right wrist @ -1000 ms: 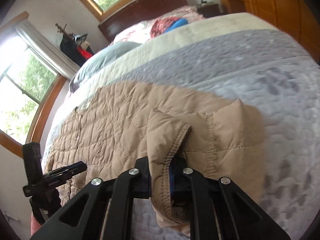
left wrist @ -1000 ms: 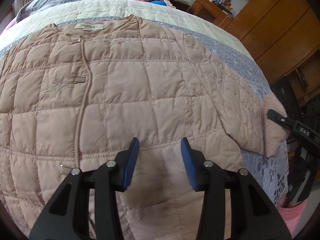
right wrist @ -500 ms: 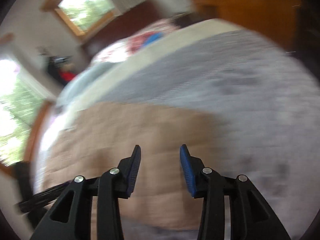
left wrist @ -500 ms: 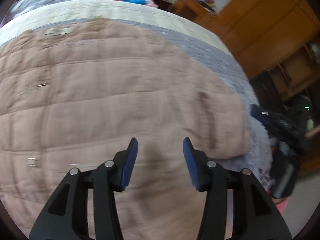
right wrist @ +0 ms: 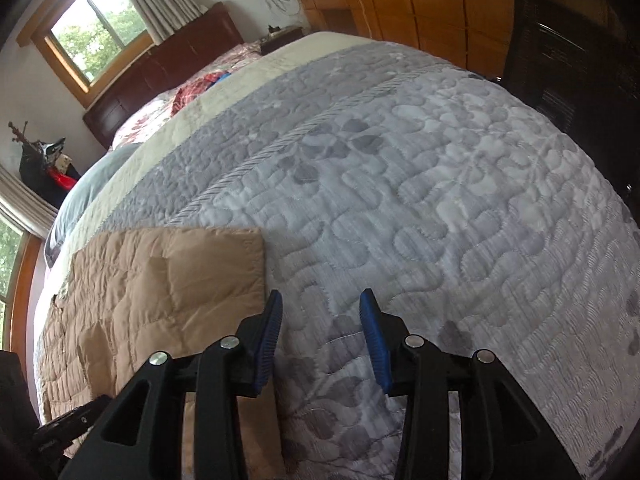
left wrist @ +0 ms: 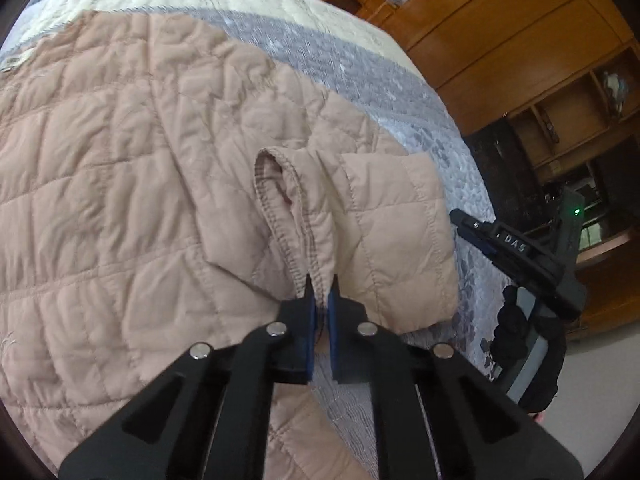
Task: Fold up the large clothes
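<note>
A beige quilted jacket (left wrist: 120,168) lies spread flat on the bed, with its right sleeve folded back over the body. My left gripper (left wrist: 322,292) is shut on the stitched cuff (left wrist: 288,216) of that sleeve, which runs up from between the blue pads. In the right wrist view the folded sleeve (right wrist: 172,276) lies to the left. My right gripper (right wrist: 320,320) stands open over the bare bedspread just right of the sleeve, with nothing between its fingers. The right gripper (left wrist: 516,252) also shows at the bed's edge in the left wrist view.
The bed carries a grey and cream quilted bedspread (right wrist: 440,200), with a grey pillow (right wrist: 80,196) and red clothing (right wrist: 192,92) near the headboard. Wooden wardrobes (left wrist: 500,40) and a dark cabinet (right wrist: 568,60) stand beside the bed.
My right gripper let go of the sleeve cuff, opened and swung right over the bedspread. My left gripper moved right across the jacket and shut on that cuff.
</note>
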`<state>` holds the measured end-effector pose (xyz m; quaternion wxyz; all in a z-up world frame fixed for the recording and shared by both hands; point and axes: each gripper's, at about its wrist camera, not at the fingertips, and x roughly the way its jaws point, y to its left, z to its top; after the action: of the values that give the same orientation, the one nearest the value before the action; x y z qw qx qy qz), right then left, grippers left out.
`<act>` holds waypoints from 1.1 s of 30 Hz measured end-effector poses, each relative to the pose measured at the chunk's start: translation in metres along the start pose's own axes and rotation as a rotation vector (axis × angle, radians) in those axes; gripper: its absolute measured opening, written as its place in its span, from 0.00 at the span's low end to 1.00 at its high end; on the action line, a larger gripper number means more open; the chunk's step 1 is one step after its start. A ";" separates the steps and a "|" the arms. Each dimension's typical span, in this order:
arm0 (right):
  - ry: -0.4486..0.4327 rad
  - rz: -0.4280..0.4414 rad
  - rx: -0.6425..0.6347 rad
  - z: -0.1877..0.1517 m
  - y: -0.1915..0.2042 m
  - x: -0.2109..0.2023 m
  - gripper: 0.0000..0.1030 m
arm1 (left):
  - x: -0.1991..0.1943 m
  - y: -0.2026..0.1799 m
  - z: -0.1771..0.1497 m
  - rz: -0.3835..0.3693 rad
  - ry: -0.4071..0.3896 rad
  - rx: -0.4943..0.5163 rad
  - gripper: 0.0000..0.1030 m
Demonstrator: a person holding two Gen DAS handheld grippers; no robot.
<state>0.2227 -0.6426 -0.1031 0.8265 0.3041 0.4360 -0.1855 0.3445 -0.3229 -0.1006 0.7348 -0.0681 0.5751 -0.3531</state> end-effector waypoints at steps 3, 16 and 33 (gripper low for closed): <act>-0.001 0.047 -0.016 -0.002 0.010 -0.002 0.40 | -0.028 0.010 -0.003 0.003 -0.063 -0.002 0.02; 0.103 0.360 -0.137 -0.030 0.083 0.004 0.40 | -0.162 0.090 -0.010 0.135 -0.330 -0.091 0.01; 0.194 0.322 -0.346 -0.071 0.180 0.037 0.40 | -0.208 0.227 -0.019 0.339 -0.308 -0.274 0.01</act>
<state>0.3028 -0.4626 -0.1032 0.8394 0.2397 0.4845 0.0558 0.4091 -0.0243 -0.0563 0.8462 -0.1226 0.5022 -0.1290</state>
